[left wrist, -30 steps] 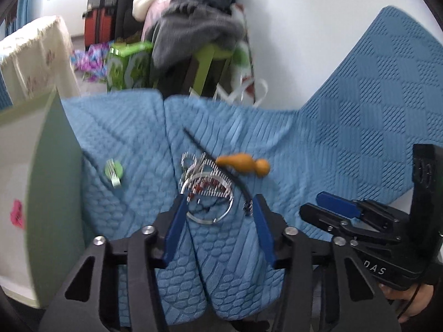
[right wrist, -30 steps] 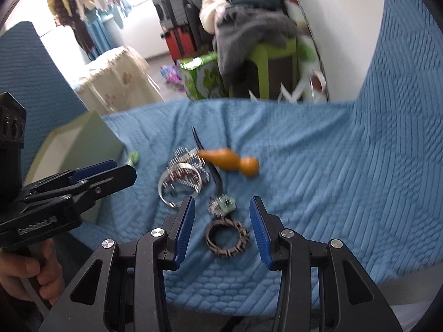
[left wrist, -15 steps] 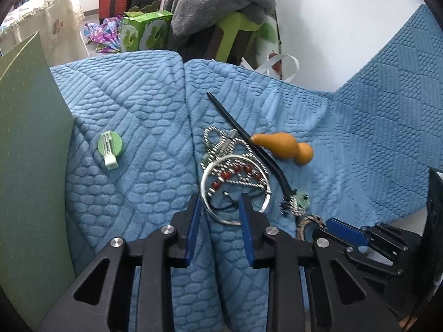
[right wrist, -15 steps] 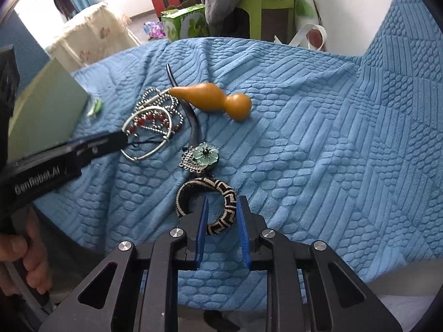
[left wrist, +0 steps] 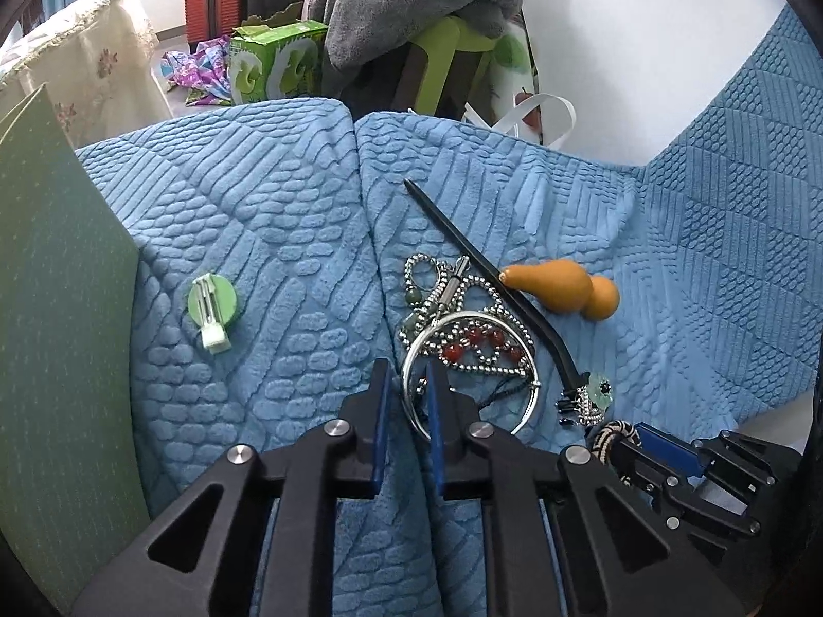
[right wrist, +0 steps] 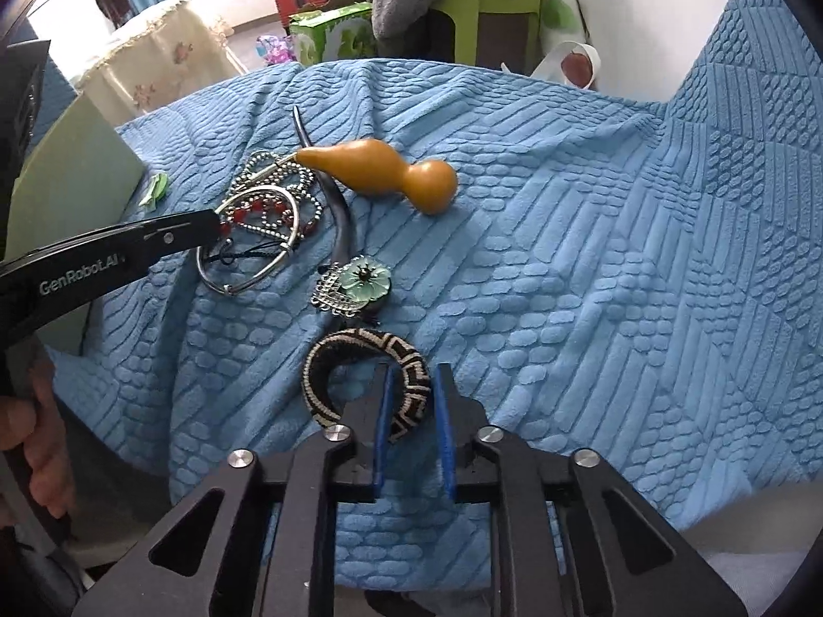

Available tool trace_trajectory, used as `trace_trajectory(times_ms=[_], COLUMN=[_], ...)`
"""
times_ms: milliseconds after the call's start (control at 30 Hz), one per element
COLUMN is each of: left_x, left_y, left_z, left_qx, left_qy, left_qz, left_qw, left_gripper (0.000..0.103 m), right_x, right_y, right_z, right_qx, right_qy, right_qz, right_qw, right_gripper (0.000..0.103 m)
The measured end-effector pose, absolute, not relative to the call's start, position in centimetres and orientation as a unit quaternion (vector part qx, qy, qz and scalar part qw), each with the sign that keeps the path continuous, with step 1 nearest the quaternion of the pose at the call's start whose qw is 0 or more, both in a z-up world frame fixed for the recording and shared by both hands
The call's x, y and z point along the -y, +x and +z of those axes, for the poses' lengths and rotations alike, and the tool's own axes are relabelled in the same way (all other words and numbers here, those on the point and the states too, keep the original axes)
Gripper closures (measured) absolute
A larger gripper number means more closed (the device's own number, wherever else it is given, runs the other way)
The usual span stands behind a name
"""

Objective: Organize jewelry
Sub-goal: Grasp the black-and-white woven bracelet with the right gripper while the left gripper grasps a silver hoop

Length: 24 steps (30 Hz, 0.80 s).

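Observation:
On the blue blanket [left wrist: 267, 236] lies a silver bangle [left wrist: 536, 385] over a bead chain with red beads [left wrist: 473, 344]. My left gripper [left wrist: 408, 396] straddles the bangle's near rim. Its jaws are closing, and cloth still shows beside the thin rim. My right gripper [right wrist: 414, 401] is closing on a black-and-white woven bracelet [right wrist: 360, 344], and its blue pads sit against the band. A black hair stick [left wrist: 452, 231] with a green flower pendant [right wrist: 365, 280] lies between the two pieces. An orange gourd charm [right wrist: 380, 169] rests behind.
A green round clip [left wrist: 212, 303] lies to the left on the blanket. A tall green board [left wrist: 51, 308] stands along the left edge. Behind the blanket are a green stool with grey clothes [left wrist: 411, 5], a green carton [left wrist: 278, 61] and a white wall.
Both grippers came down onto the blanket and their jaws narrowed. The left now brackets the bangle's rim. The right has closed around the woven bracelet's band.

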<state>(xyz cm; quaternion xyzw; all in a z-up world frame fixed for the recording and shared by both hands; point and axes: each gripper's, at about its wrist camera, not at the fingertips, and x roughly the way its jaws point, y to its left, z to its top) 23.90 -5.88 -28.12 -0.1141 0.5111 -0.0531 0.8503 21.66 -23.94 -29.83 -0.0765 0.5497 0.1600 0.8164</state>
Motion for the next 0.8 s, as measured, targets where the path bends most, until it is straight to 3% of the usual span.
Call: trace_trajectory(times_ms=[300,400,800], left_x=[7.0,6.8,6.4], left_y=[24.7,24.7,22.6], left_z=[-28.6,-28.2,-25.5], left_qx=[-0.522,-0.518,-0.495], left_qy=[-0.091,-0.1,-0.121], left_qz=[-0.079,-0.083,-0.104], left_qw=[0.845,0.845,0.854], left_gripper=[0.091,0.099,0.1], right_x=[23.2,23.1,23.7], right_y=[21.7,21.8,21.5], right_z=[-29.8,-29.8,-28.0], right_qx=[-0.548,-0.55,-0.523], right_qy=[-0.091,-0.086,-0.069], right_qz=[0.163,0.168,0.159], right_qw=[0.815,0.813,0.834], right_gripper=[0.094,0.095,0.096])
